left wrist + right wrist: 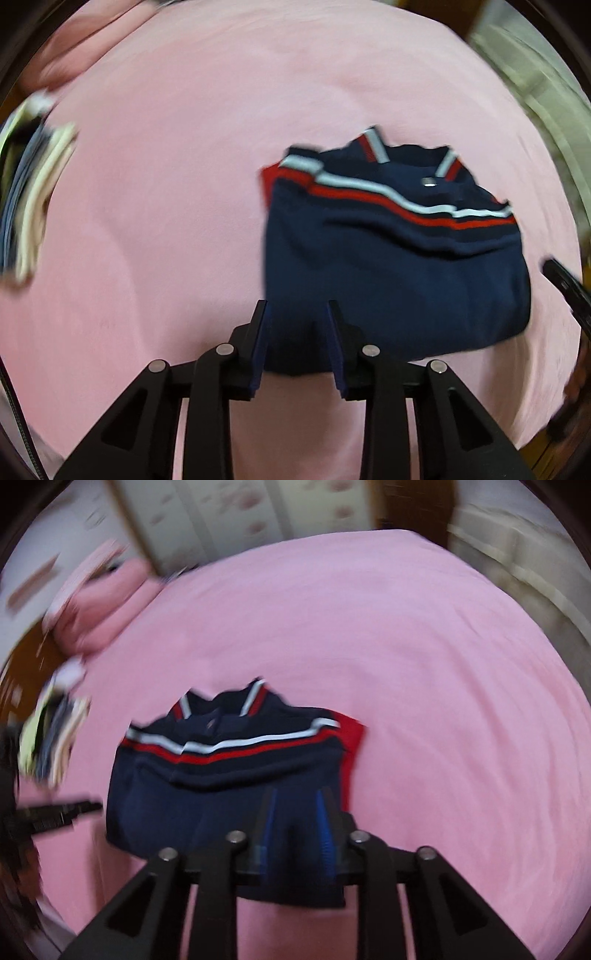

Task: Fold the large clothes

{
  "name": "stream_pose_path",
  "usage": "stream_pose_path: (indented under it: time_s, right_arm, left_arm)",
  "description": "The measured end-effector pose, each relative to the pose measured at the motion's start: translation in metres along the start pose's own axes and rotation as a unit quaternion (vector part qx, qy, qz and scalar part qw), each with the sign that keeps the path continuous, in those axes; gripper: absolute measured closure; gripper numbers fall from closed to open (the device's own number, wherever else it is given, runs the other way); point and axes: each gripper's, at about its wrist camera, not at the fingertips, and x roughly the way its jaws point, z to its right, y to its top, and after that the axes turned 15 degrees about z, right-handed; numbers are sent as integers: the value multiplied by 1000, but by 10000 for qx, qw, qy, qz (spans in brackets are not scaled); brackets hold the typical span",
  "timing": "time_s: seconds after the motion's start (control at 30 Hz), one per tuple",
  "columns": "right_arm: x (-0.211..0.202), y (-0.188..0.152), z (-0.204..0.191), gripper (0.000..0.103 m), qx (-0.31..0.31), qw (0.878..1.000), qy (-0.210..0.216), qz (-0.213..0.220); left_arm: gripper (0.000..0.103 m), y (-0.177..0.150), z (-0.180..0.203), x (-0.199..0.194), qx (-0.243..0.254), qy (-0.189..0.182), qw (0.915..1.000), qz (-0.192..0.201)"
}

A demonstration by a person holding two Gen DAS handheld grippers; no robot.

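At the bottom of the left wrist view the left gripper [297,317] stands with fingers apart over the near edge of the navy shirt [391,258], gripping nothing; the right gripper [295,812] is likewise parted over that hem at lower centre of its own view. The shirt lies folded compact on the pink bedsheet [166,184], collar away, stacked clothes [55,734] beyond at far left; folding looks nearly done, so the next move probably calls for closing on the hem and carrying it to the stack.

Pink-sheeted bed [424,664] before me, bearing folded navy garment [221,775], pink pillow [107,605], small clothes stack [55,731].
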Motion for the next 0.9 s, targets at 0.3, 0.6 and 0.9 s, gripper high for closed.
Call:
stream_pose_path:
  time_s: [0.3,0.6,0.9]
  right_arm:
    - [40,5,-44,78,-3041,9435,1274,-330]
    - [71,12,-50,58,-4044,8939,1898,-377]
    - [109,12,-44,56,-4032,8800,2352,-879]
  left_arm:
    - [75,65,43,18,2869,-824,9509,822]
    - [74,85,83,62,4322,-1707,8833,622]
    - [64,95,85,94,4538,-2253,8620,-191]
